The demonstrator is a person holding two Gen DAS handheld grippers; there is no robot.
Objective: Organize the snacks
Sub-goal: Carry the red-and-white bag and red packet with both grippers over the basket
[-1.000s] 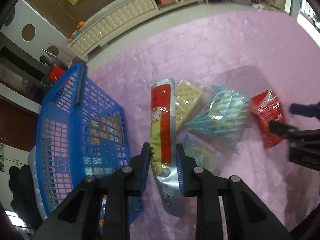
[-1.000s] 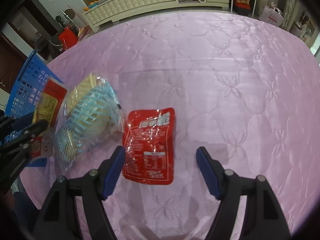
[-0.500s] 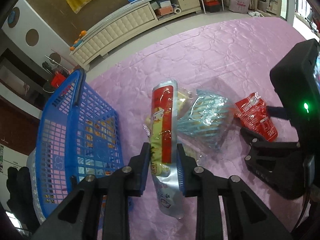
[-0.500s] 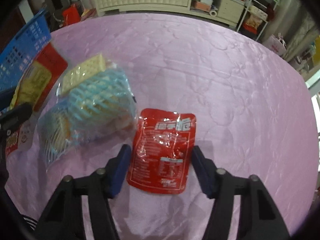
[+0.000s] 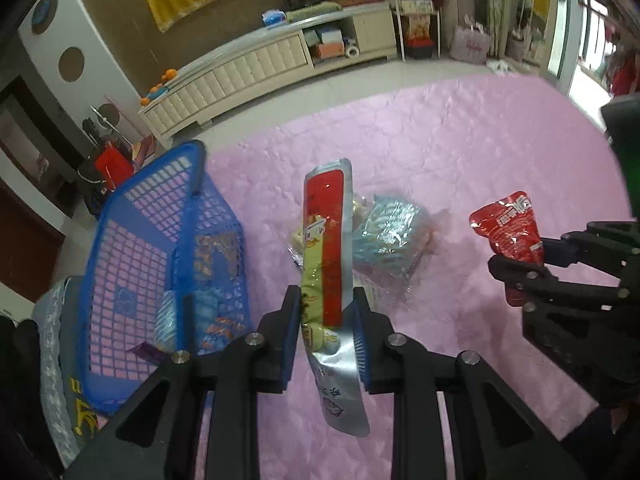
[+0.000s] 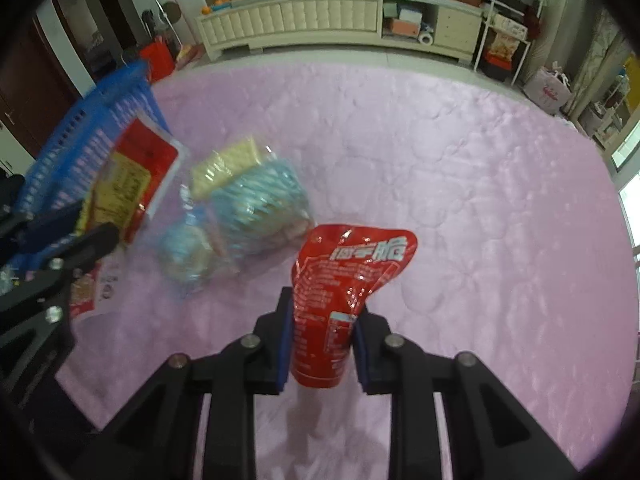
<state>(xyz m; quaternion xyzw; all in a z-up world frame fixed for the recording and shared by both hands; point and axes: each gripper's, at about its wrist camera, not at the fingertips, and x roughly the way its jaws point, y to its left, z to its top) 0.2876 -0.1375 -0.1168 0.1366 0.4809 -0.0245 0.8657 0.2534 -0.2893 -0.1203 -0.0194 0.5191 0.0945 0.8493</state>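
Pink quilt (image 6: 460, 184) beyond blue basket (image 5: 132, 248)

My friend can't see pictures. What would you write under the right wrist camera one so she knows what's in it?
The right gripper pinches a crinkly red foil snack packet, lifted above a pink quilted cloth. To its left lies a clear bag of pale blue wrapped snacks; farther left the left gripper holds a red and yellow snack pouch by a blue plastic basket.
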